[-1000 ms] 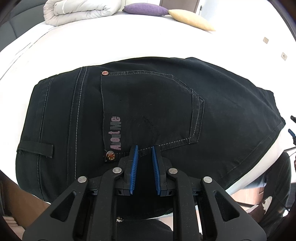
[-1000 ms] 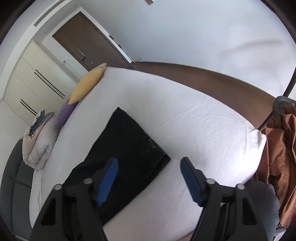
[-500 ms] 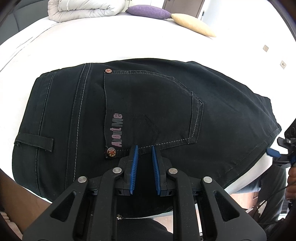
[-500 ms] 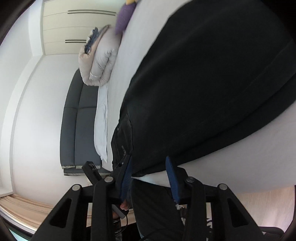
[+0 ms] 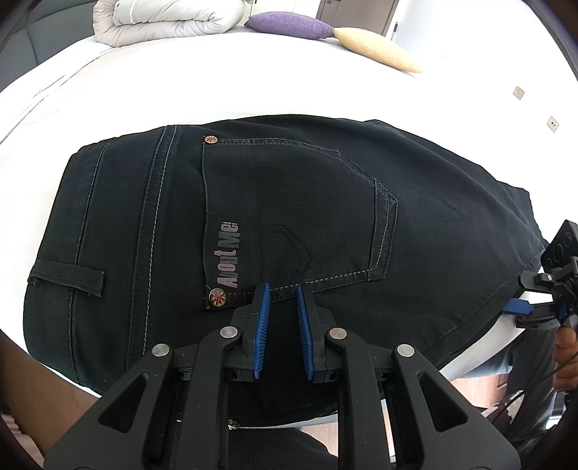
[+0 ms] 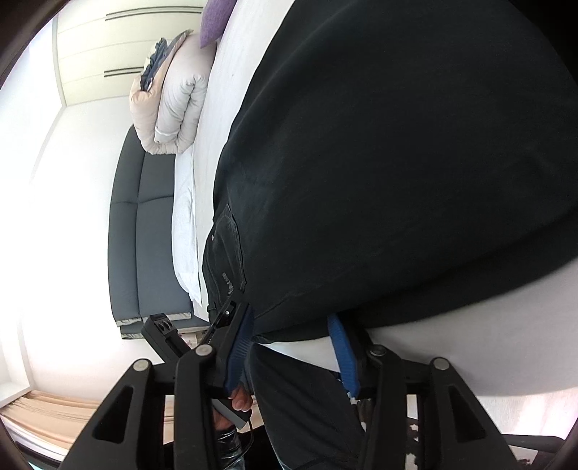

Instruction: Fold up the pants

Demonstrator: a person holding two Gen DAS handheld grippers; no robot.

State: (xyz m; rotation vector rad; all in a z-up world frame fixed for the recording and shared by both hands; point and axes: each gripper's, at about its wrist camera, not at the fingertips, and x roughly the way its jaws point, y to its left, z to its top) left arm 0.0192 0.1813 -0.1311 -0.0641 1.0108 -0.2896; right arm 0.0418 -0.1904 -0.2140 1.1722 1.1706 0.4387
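Black folded pants (image 5: 281, 217) lie on the white bed (image 5: 216, 86), back pocket with an "About Me" print facing up. My left gripper (image 5: 283, 289) hovers over the pocket's near edge, its blue pads a narrow gap apart with nothing between them. My right gripper (image 6: 289, 325) is open, its blue pads straddling the near edge of the pants (image 6: 397, 162) at the bed's edge; one pad tip slips under the cloth. The right gripper also shows at the right edge of the left wrist view (image 5: 520, 307).
A rolled white duvet (image 5: 162, 18), a purple pillow (image 5: 289, 23) and a yellow pillow (image 5: 375, 48) lie at the far end of the bed. A dark grey sofa (image 6: 144, 224) stands beside the bed. A person's legs (image 6: 307, 415) are close below the right gripper.
The right gripper swung down from high above the bed to the near edge of the pants and its jaws narrowed. The left gripper drew back slightly.
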